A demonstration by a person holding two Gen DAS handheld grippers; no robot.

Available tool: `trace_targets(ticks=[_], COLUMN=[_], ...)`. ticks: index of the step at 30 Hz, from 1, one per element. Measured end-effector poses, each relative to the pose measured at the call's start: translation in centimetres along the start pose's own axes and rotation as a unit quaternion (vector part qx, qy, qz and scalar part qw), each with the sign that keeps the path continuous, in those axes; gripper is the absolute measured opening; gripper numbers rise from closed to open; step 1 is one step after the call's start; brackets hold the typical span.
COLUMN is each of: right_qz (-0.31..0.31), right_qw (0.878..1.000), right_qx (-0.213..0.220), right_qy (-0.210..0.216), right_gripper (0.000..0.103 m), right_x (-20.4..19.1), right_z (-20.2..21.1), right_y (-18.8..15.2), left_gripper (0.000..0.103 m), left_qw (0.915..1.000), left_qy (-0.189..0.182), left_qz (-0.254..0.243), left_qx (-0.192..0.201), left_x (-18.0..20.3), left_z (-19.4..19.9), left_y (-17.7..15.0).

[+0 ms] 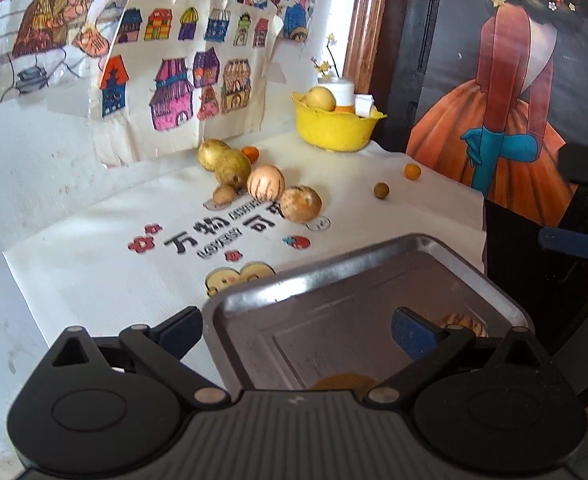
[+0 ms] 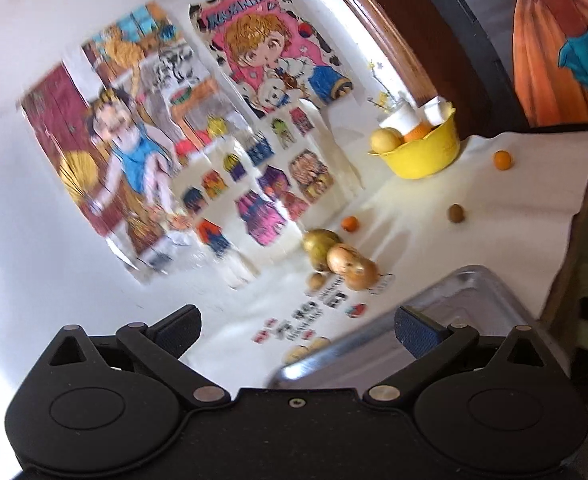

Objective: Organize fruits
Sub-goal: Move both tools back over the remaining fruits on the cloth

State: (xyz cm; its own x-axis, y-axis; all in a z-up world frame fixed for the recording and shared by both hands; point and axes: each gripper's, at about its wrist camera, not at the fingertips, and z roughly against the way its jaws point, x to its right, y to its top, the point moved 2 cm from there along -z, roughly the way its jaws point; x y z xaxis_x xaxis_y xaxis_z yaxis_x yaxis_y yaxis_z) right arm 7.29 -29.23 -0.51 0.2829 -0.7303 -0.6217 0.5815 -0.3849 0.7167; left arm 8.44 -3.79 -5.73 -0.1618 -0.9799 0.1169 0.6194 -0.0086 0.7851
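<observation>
Between the spread fingers of the left gripper (image 1: 298,330) sits the near end of a metal tray (image 1: 374,276), with nothing clamped; its left pad (image 1: 182,330) hangs outside the tray's corner and the right pad over its floor. The right gripper (image 2: 298,330) is likewise wide apart and grips nothing, its right finger over the tray's (image 2: 446,292) rim.

Beyond the tray, on a white printed cloth (image 1: 94,264), a cluster of fruit lies close together: a speckled round one (image 1: 301,203), a pale striped one (image 1: 265,182), two green-yellow ones (image 1: 225,163), a small brown one (image 1: 223,194) and a little orange one (image 1: 250,154) behind. Well apart to the right lie another small orange fruit (image 1: 412,171) and a small brownish one (image 1: 380,190). Farther back, a yellow bowl (image 1: 334,130) holds a pale yellow fruit (image 1: 320,99). Coloured drawings (image 1: 186,80) hang on the wall behind.
</observation>
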Motion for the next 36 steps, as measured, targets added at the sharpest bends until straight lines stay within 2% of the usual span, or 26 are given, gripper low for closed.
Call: trace_targets(ticks=[2, 8, 12, 16, 22, 27, 36], right_qz=[-0.01, 0.014, 0.042, 0.081, 0.1, 0.138, 0.165], right_qw=[1.0, 1.0, 0.998, 0.992, 0.991, 0.986, 0.98], right_qx=[-0.005, -0.027, -0.032, -0.032, -0.015, -0.02, -0.021], right_qy=[0.012, 0.001, -0.03, -0.087, -0.089, -0.095, -0.112], right_gripper=[0.103, 0.103, 0.103, 0.103, 0.103, 0.103, 0.103], right_x=[-0.2, -1.3, -2.2, -3.1, -4.1, -5.1, -5.3], right_z=[-0.1, -1.2, -2.1, -3.4, -4.9, -6.5, -9.2], right_y=[0.3, 1.0, 1.5, 2.1, 3.3, 3.7, 5.1], left_gripper=[0.102, 0.102, 0.103, 0.103, 0.103, 0.103, 0.103], left_qw=[1.0, 0.9997, 0.9994, 0.9991, 0.9988, 0.9985, 0.9983], left_qy=[-0.002, 0.017, 0.026, 0.032, 0.036, 0.039, 0.044], left_qz=[0.001, 0.005, 0.007, 0.009, 0.008, 0.012, 0.016], left_qx=[0.002, 0.02, 0.023, 0.026, 0.032, 0.037, 0.037], left_x=[-0.3, -1.5, -2.4, -3.3, -4.2, -5.0, -6.3], left_z=[0.0, -0.1, -0.6, -1.1, -1.9, -2.7, -4.7], left_y=[0.5, 2.5, 3.7, 4.7, 6.1, 7.1, 8.4])
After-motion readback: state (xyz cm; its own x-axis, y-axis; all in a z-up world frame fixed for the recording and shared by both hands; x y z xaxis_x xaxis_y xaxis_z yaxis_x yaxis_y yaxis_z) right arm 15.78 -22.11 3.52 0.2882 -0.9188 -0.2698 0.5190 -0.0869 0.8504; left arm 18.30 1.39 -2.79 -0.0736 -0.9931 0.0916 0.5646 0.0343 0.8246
